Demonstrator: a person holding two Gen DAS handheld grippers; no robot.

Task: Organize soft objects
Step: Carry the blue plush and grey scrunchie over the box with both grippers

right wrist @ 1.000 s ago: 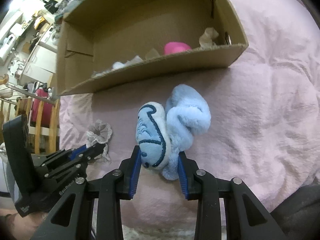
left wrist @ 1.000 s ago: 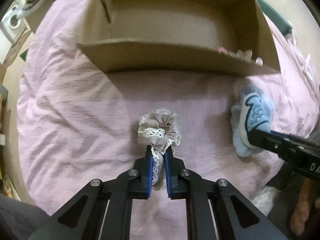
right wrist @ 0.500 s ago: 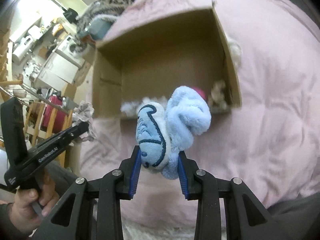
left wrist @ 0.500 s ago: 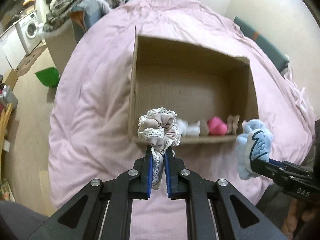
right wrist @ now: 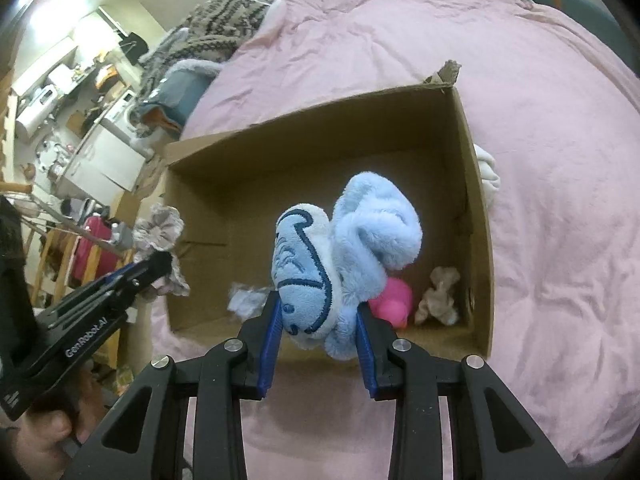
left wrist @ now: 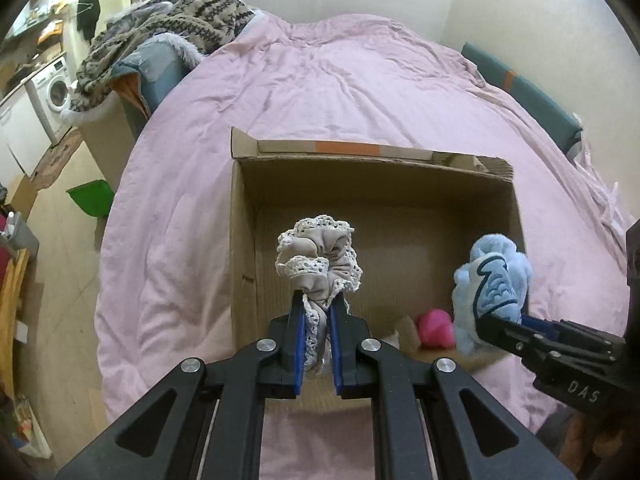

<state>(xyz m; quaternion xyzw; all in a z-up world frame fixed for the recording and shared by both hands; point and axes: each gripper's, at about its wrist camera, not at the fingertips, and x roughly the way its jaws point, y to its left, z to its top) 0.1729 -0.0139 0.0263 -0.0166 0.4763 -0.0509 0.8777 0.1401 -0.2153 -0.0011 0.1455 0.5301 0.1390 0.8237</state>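
An open cardboard box (left wrist: 242, 240) (right wrist: 478, 216) lies on a pink duvet. My left gripper (left wrist: 318, 316) is shut on a beige lace-edged scrunchie (left wrist: 320, 256), held above the box's left half; the scrunchie also shows in the right wrist view (right wrist: 158, 230). My right gripper (right wrist: 318, 312) is shut on a light blue plush toy (right wrist: 348, 248), held above the box's near right side; the toy also shows in the left wrist view (left wrist: 492, 280). Inside the box lie a pink soft object (left wrist: 436, 328) (right wrist: 394, 300), a beige one (right wrist: 438, 294) and a white one (right wrist: 246, 300).
The pink duvet (left wrist: 340, 80) covers the bed all around the box. A white soft item (right wrist: 488, 172) lies on the duvet beside the box's right wall. A pile of knitted clothes (left wrist: 168, 20) sits at the bed's far left. Floor and furniture are at the left.
Both grippers have risen from the duvet with their objects and moved forward over the open box. The box interior has come into view from above.
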